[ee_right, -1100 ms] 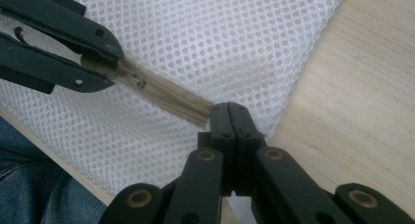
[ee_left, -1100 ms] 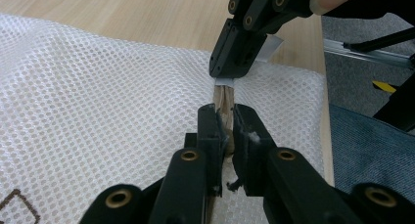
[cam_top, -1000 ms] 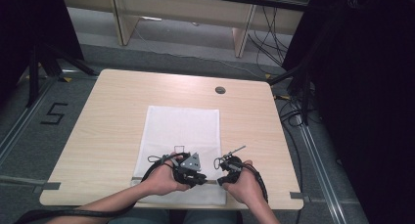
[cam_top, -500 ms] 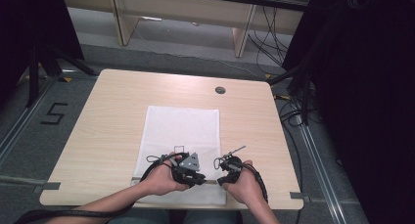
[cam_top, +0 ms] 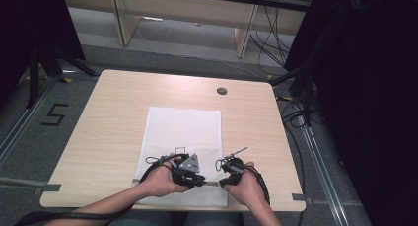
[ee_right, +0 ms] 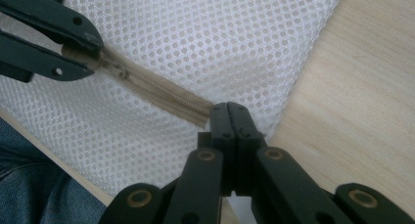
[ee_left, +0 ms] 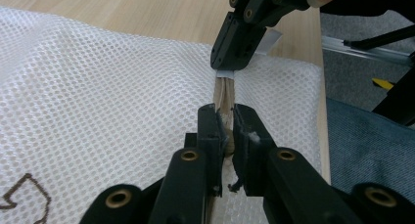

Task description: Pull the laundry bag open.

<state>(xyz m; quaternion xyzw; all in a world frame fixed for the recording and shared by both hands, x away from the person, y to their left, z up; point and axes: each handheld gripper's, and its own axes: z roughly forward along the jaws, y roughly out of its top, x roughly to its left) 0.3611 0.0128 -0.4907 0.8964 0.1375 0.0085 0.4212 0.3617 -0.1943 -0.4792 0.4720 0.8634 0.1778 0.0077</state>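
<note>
A white mesh bag lies flat on the wooden table, with a beige zipper running along its near edge. My left gripper is shut on the zipper at its slider, jaws pinching it from both sides. My right gripper is shut on the zipper's end by the bag's corner. In the high view the left gripper and right gripper sit close together at the bag's near edge, a short stretch of zipper between them.
A round cable hole sits in the table's far right part. The table's near edge lies just under my hands, with blue-clad legs below it. Cables trail on the floor to the right.
</note>
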